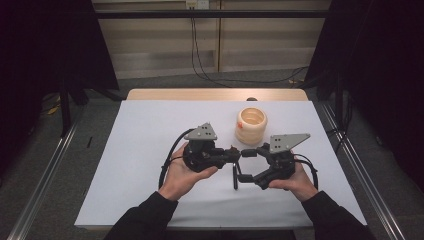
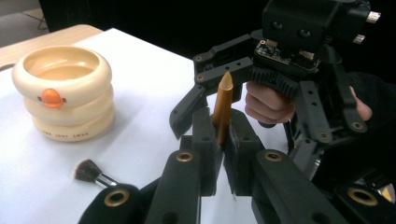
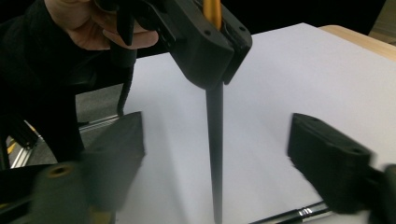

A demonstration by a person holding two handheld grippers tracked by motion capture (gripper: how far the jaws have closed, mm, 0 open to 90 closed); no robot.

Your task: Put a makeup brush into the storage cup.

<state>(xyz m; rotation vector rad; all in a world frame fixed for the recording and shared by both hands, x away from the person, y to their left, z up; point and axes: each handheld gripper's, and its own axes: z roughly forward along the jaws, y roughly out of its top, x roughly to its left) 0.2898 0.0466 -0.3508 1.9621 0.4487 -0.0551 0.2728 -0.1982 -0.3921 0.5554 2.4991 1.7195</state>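
Your left tongs (image 2: pixel 219 140) are clamped on an upright orange-tipped brush handle (image 2: pixel 222 105); your right tongs (image 3: pixel 219 154) gape wide around its black stem, holding nothing, over the desk (image 1: pixel 145 150)

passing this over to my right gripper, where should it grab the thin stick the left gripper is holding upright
Take the bare black shaft below the left gripper. Approach level from the side so the open right gripper closes across it. The stick stands upright. Its gold top is short and already clamped, while the long shaft beneath hangs free.
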